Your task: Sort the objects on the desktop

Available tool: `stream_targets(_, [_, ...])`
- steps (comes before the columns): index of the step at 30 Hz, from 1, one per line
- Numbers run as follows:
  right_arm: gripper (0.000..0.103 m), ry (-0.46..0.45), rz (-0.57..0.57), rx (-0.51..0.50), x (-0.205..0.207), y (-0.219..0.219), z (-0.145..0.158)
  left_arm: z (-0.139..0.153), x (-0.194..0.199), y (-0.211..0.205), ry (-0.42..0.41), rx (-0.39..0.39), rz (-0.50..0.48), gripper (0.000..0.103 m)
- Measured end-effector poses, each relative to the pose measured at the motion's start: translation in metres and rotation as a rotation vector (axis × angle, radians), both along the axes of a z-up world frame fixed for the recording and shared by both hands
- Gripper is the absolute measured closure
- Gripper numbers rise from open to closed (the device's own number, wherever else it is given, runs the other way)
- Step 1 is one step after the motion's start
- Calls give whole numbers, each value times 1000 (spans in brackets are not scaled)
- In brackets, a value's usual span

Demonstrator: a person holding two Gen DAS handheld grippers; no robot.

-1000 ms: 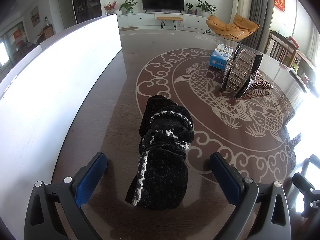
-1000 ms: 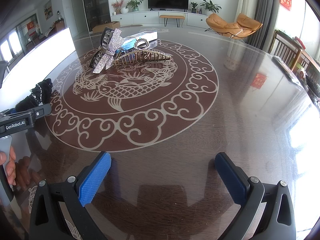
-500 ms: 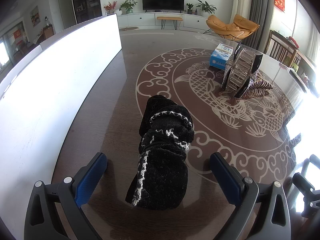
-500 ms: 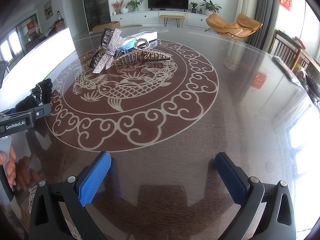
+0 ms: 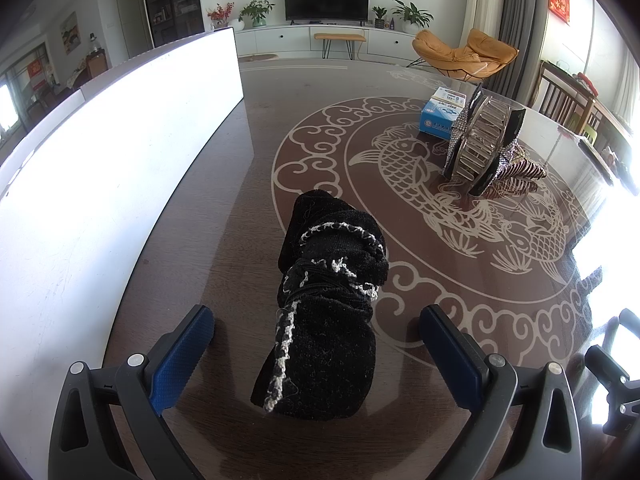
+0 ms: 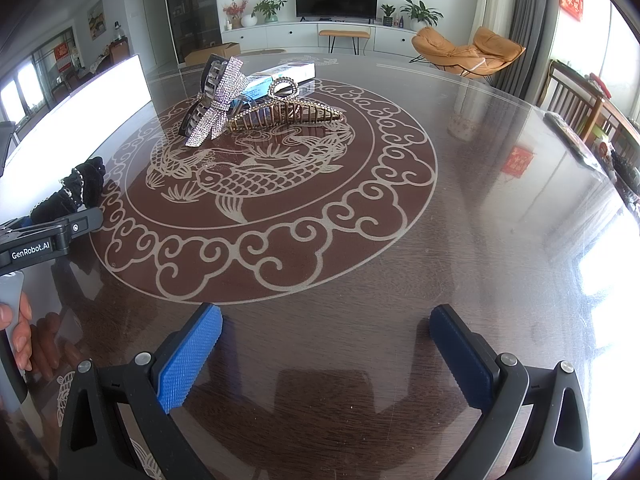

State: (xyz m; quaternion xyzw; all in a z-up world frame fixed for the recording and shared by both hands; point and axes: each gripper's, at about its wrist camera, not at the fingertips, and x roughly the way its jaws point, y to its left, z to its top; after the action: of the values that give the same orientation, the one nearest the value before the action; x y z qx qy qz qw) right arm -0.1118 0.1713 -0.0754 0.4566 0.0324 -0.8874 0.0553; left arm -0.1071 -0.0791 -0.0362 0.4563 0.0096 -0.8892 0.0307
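On the fish-patterned table (image 6: 460, 200) nothing looks sorted; left gripper (image 5: 316, 340) gapes around the black knitted bundle (image 5: 328, 312), ungripped; right gripper (image 6: 326, 344) wide, empty; rhinestone hair clips (image 6: 224, 100) untouched.

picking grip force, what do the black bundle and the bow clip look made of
Black bundle: soft knitted or fleecy fabric, matte and fuzzy, with white stitched trim; it looks squashable.
Bow clip: hard, likely plastic body, its bow covered in glittering rhinestones; the sparkle suggests stones, though the base material is uncertain.
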Motion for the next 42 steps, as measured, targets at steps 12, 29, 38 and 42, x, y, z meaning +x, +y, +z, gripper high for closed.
stream_targets(12, [0, -21, 201, 38, -25, -3, 6, 0, 0, 0, 0, 0, 0, 0])
stream_targets(29, [0, -56, 427, 140, -182, -53, 1, 0, 1, 1, 0, 0, 0, 0])
stream_targets(38, [70, -106, 537, 37, -159, -64, 7, 0, 1, 0, 0, 0, 0, 0])
stream_targets(42, [87, -88, 535, 30, -125, -70, 7, 0, 1, 1, 0, 0, 0, 0])
